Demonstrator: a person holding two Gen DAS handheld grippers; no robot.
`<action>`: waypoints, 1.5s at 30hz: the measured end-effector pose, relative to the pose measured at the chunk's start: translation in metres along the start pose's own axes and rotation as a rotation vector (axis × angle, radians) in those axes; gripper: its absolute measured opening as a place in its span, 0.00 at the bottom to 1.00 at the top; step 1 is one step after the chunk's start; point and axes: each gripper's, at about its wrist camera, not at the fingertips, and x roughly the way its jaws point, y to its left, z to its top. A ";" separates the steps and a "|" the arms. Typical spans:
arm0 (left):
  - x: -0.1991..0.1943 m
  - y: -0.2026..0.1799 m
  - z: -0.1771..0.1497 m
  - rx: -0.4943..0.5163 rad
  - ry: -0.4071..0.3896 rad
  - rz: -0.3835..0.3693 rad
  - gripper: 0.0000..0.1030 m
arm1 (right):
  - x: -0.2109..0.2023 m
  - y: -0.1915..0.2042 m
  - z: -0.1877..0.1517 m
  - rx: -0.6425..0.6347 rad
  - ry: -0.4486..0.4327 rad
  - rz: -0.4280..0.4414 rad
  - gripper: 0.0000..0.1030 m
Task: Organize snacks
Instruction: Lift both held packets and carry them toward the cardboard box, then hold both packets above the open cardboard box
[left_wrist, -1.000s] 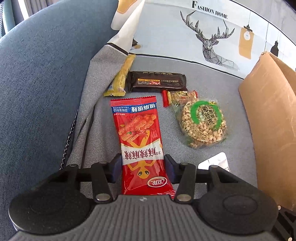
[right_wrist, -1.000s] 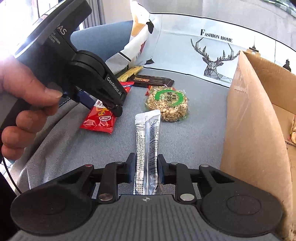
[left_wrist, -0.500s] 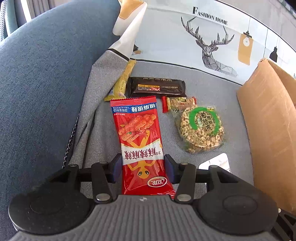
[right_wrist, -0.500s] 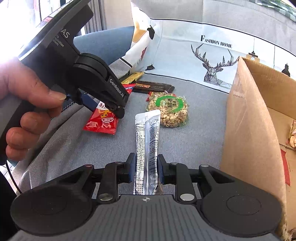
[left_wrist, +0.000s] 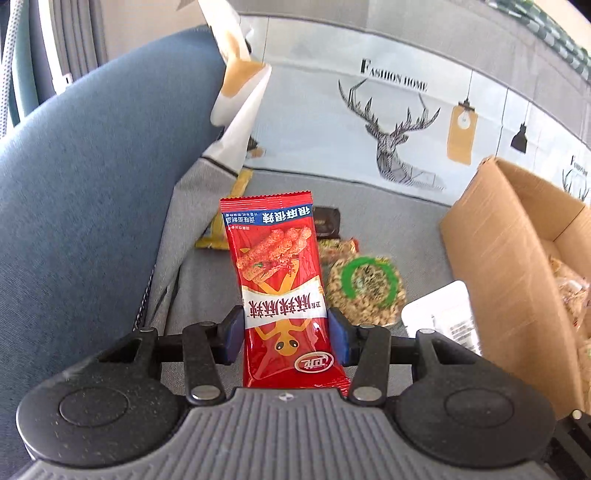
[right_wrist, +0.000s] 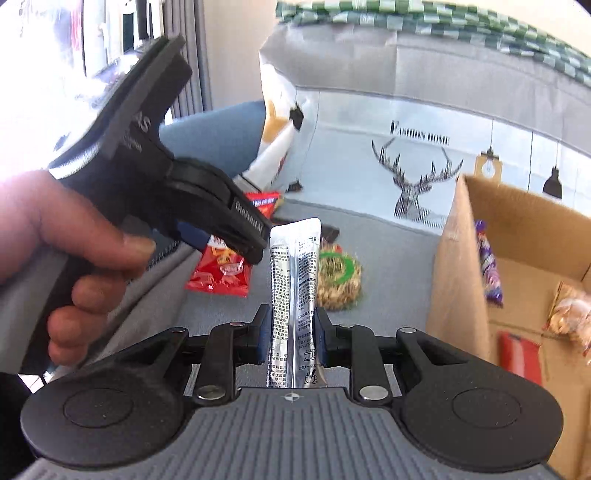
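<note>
My left gripper (left_wrist: 286, 334) is shut on a red spicy-snack packet (left_wrist: 275, 273), which hangs lifted off the grey sofa seat (left_wrist: 199, 280). In the right wrist view my right gripper (right_wrist: 291, 334) is shut on a silver sachet (right_wrist: 293, 280), also raised above the seat. That view shows the left gripper (right_wrist: 236, 236) too, held by a hand (right_wrist: 62, 240), with the red packet (right_wrist: 221, 269) under it. A round peanut cake with a green label (left_wrist: 365, 290) lies on the seat, beside a small red-and-green packet (left_wrist: 338, 247), a dark bar (left_wrist: 327, 221) and a yellow packet (left_wrist: 231, 214).
An open cardboard box (right_wrist: 458, 266) stands at the right with several snacks inside, among them a purple packet (right_wrist: 487, 266) and a red one (right_wrist: 521, 354). A deer-print cushion (left_wrist: 391, 147) lines the back. The blue sofa arm (left_wrist: 74, 206) rises at the left.
Both grippers have risen with their packets, lifting the red packet and the silver sachet off the seat. The views have tilted up, so more of the box's inside shows.
</note>
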 end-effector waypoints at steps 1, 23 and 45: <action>-0.004 -0.001 0.001 0.000 -0.008 -0.003 0.51 | -0.004 0.000 0.002 -0.005 -0.011 -0.002 0.25; -0.067 -0.055 0.023 -0.003 -0.313 -0.126 0.51 | -0.070 -0.063 0.022 0.058 -0.177 -0.076 0.25; -0.067 -0.151 0.013 0.117 -0.364 -0.305 0.50 | -0.107 -0.166 0.003 0.228 -0.204 -0.300 0.25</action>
